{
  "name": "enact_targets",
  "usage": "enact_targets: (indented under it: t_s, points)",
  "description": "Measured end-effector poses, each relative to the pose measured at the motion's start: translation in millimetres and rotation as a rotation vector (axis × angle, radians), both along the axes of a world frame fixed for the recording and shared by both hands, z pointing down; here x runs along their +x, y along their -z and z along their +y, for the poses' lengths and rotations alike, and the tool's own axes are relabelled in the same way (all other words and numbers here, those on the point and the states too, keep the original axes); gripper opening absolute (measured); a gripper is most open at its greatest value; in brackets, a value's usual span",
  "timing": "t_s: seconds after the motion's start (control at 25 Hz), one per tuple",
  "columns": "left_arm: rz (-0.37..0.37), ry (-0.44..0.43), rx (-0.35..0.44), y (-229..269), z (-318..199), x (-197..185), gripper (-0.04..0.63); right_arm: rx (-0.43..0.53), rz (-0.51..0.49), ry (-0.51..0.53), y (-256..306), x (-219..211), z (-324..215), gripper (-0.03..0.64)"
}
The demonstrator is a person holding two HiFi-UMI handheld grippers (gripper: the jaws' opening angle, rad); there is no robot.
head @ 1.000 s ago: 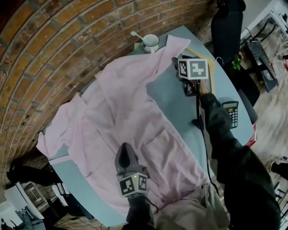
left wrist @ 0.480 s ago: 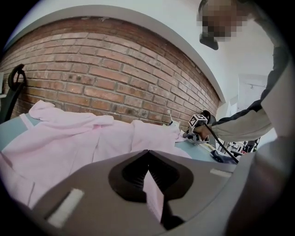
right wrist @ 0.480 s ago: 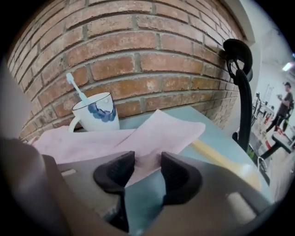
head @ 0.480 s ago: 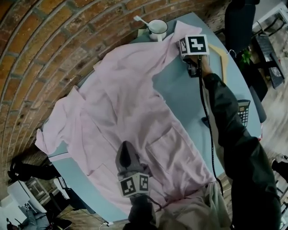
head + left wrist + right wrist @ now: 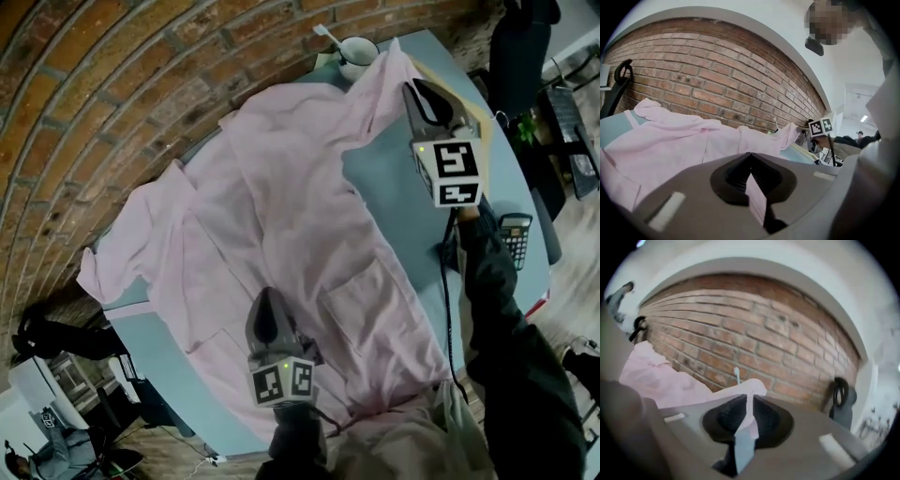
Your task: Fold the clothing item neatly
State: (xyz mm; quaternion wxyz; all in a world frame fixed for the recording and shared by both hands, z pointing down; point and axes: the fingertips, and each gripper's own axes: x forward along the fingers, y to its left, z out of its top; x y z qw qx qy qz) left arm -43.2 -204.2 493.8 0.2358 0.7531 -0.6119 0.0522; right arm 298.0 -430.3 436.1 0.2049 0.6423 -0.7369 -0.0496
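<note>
Novice: Where does the shirt (image 5: 281, 206) lie, starting from the left of the frame?

Trainer: It is pink and spread open on the blue tabletop (image 5: 394, 192). One sleeve (image 5: 127, 267) droops over the edge at the left. The body runs slantwise from upper centre to lower right. The other sleeve reaches to the upper right, toward the mug (image 5: 356, 49).

Novice: And the left tool (image 5: 266, 302)?

Trainer: It is at bottom centre, over the shirt's lower edge. It is clamped tight on a thin fold of pink cloth, and its own view shows the strip pinched between the jaws.

Novice: The right tool (image 5: 415, 89)?

Trainer: It is at upper right. Its jaws have just been closing and now stand narrow, with the sleeve end nipped between them. That end looks lifted off the tabletop.

Novice: What does the next move turn on?

Trainer: That raised sleeve, I judge. Its long axis runs from the right tool back toward upper centre, and the body lies left of and below that tool. The right tool is far nearer, so it should probably carry the sleeve down and left across the body. The left tool's hold should keep the cloth from sliding.
</note>
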Motion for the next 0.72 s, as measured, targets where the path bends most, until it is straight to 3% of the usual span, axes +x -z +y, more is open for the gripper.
enact_targets:
  t_s: [0.12,0.28,0.4,0.48,0.52,0.64,0.72]
  points:
    - [0.011,-0.004,0.019,8.1,1.6,-6.7,0.008,0.209,0.336,0.245,48.4,-73.3,52.0,0.046]
    - [0.024,0.041,0.039,23.7,10.7,-26.5,0.008,0.469,0.757,0.663,51.7,-199.9,131.9,0.048]
    - [0.029,0.083,0.051,38.6,21.8,-44.3,0.008,0.498,0.968,1.011,-0.1,-265.2,202.3,0.067]
    - [0.028,0.108,0.061,48.7,30.3,-54.9,0.008,0.394,1.005,1.188,-41.3,-274.9,238.7,0.168]
    - [0.019,0.116,0.068,53.5,35.0,-59.2,0.008,0.327,0.999,1.236,-55.9,-271.4,249.5,0.187]
    - [-0.026,0.128,0.081,63.2,53.8,-70.0,0.008,0.223,0.921,1.235,-61.9,-254.3,259.0,0.222]
    - [-0.038,0.148,0.08,66.6,70.7,-77.6,0.008,0.218,0.775,1.191,-41.4,-249.5,262.6,0.222]
